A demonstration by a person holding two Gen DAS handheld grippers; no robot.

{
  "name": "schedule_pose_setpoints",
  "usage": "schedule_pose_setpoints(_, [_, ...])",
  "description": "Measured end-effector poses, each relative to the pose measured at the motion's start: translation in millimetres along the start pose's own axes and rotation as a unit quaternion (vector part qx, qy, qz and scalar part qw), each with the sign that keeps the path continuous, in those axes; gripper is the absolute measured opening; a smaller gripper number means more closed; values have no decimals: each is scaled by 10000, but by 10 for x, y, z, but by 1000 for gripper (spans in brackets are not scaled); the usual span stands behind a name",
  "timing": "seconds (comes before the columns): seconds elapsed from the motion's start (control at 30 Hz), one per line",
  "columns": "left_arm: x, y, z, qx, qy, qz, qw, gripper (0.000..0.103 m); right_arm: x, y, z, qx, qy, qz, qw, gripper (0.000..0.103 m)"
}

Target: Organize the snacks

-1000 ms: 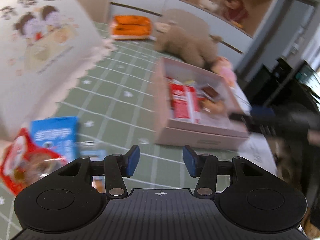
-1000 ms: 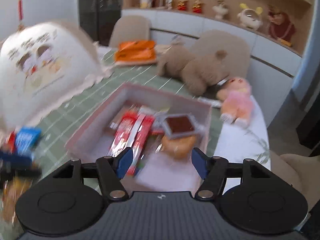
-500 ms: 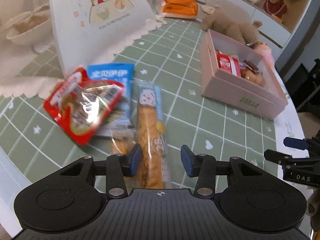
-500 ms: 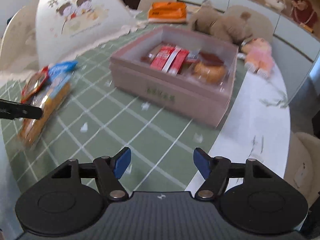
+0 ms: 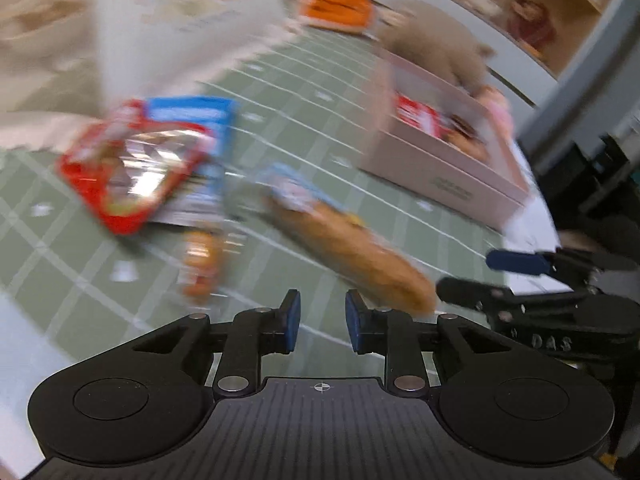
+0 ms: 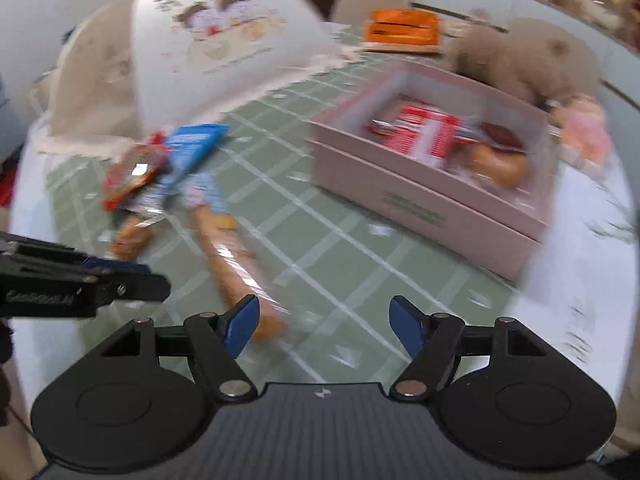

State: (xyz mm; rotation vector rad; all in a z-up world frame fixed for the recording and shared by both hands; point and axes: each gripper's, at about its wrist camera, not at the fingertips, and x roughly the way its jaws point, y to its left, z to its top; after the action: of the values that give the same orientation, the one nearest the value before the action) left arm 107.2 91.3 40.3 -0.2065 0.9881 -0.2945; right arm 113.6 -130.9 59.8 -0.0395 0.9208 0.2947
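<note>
Left tongs (image 5: pixel 319 322): pads close together with a narrow gap, nothing between them; the jaws have just been closing, over bare green checked cloth near the front edge of the table (image 5: pixel 304 132).
Right tongs (image 6: pixel 322 326): pads well apart, holding nothing; the jaws have just been opening a little. The end of the long bread stick packet (image 6: pixel 236 264) lies just beside the left pad; touching or not, I cannot tell.
Pose: both tongs tilt down toward the table, side by side; each shows at the edge of the other's view.
Loose snacks: a pile toward the table's left side, with a red snack bag (image 5: pixel 128 172) lying on a blue packet (image 5: pixel 200 120), a small orange-brown snack (image 5: pixel 202 264) below them, and the bread stick packet slanting toward the front edge.
Pink box (image 6: pixel 424 208): open, toward the right edge, with red packets (image 6: pixel 424 132) and a round bun (image 6: pixel 500 160) inside.
Behind: a white cartoon-printed cover (image 6: pixel 224 40), an orange package (image 6: pixel 404 30) and a brown plush toy (image 6: pixel 520 60) at the far edge.
Hard to make out: both views are motion-blurred; printing on the packets is unreadable.
</note>
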Motion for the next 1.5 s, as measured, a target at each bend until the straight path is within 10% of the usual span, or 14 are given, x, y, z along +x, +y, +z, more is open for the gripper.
schedule_pose_setpoints(0.13, [-156,257,85,-196,-325,496,9980,28,289,287,166,-297,9,225,9993,71])
schedule_pose_setpoints(0.23, [-159,374,152,-212,-316,623,9973,28,493,463,255,-332,118,423,9985,39])
schedule_pose_setpoints(0.37, [12,381,187,59,-99,714,9974,28,478,541,230,-417,206,406,9981,34])
schedule_pose_setpoints(0.87, [415,-652,-146,757,627,-653,9930,25,-210,-464,-604,1035,479,-251,9932,37])
schedule_pose_setpoints(0.97, [428,-759,-223,734,886,-1001,9883,25,-242,-402,-639,856,451,-293,9949,50])
schedule_pose_setpoints(1.5, [313,-714,-306,742,859,-692,9911,27,-110,-313,-504,430,375,-930,9940,64])
